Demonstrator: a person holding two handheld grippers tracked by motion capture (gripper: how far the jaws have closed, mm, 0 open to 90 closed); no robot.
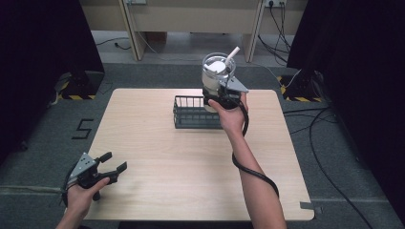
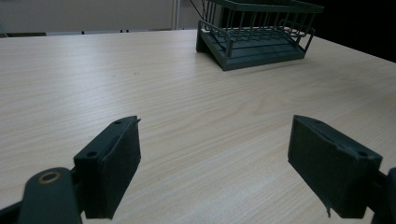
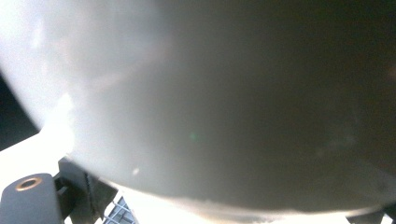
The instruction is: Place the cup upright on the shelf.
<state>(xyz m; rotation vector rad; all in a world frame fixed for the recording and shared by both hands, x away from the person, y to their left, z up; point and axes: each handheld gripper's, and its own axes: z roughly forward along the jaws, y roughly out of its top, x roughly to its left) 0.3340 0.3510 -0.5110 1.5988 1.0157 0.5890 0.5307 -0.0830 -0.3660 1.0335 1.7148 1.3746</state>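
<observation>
A clear glass cup (image 1: pixel 217 69) with white contents and a white stick leaning out of it hangs above the right end of a dark wire basket (image 1: pixel 191 117). My right gripper (image 1: pixel 218 93) is shut on the cup's lower part, held up by the person's hand. In the right gripper view the cup's pale rounded wall (image 3: pixel 210 93) sits close against the camera, with one black finger (image 3: pixel 84 191) at the bottom left. My left gripper (image 1: pixel 115 161) rests low at the table's front left corner, open with nothing between its fingers. It (image 2: pixel 215 163) looks across the wood toward the basket (image 2: pixel 254 44).
The light wooden table (image 1: pixel 167 157) stands on grey carpet. Cables (image 1: pixel 325 157) trail over the floor at the right. Dark curtains hang on both sides, and wooden furniture legs stand beyond the far edge.
</observation>
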